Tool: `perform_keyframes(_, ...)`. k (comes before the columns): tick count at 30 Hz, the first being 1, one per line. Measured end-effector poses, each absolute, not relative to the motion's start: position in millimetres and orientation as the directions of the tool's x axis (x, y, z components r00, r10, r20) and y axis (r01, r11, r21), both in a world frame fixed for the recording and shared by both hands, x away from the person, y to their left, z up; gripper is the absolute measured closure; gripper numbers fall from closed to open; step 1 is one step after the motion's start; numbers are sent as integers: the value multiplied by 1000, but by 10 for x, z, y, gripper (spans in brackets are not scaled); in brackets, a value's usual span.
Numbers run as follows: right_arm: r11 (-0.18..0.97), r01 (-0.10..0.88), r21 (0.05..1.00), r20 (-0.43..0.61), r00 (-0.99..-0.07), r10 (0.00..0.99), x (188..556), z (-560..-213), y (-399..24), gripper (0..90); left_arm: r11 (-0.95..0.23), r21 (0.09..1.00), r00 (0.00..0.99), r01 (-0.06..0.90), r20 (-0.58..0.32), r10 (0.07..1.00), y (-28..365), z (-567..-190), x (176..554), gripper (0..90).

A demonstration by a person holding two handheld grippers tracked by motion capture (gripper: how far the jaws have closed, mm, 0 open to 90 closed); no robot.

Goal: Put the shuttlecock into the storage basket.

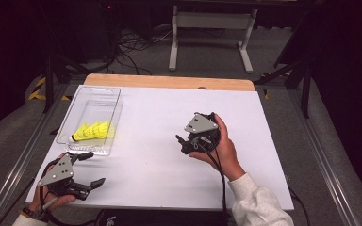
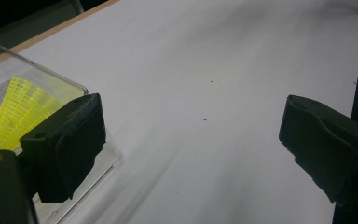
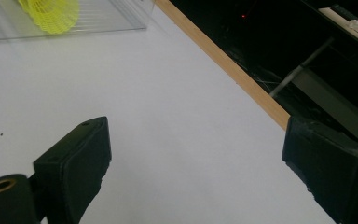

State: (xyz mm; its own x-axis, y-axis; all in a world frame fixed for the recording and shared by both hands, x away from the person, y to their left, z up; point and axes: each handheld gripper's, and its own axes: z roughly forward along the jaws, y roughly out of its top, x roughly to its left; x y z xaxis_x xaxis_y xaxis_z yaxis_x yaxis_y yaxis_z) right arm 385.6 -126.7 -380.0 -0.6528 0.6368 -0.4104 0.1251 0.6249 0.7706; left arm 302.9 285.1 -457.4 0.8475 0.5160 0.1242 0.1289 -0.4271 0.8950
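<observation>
Yellow shuttlecocks [image 1: 94, 130] lie inside a clear plastic box [image 1: 95, 89] on the left of the white table [image 1: 160, 169]. My left gripper [image 1: 90, 169] is just in front of the box's near end, open and holding nothing. In the left gripper view its jaws stand wide apart [image 2: 191, 140], with the box corner [image 2: 42, 70] and a shuttlecock skirt [image 2: 21, 100] at the left. My right gripper [image 1: 181, 143] is held over the middle of the table, pointing left, open and empty. The right gripper view [image 3: 196, 172] has the box [image 3: 98, 18] and a shuttlecock [image 3: 51, 11] far ahead.
The table's far edge is a wooden strip [image 1: 169, 81] [image 3: 223, 60]. Behind it are cables [image 1: 132, 44] and a white frame leg [image 1: 173, 37] on the floor. Metal rails [image 1: 23, 160] run along both sides of the table.
</observation>
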Motion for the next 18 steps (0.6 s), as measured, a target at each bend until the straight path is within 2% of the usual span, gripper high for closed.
perform_keyframes(18, 615, 107, 781, -427, -628, 651, 3622, -3875, -1438, 84, -435, 892, 843, 123, 138, 520, 2829, -4568, 3054, 76)
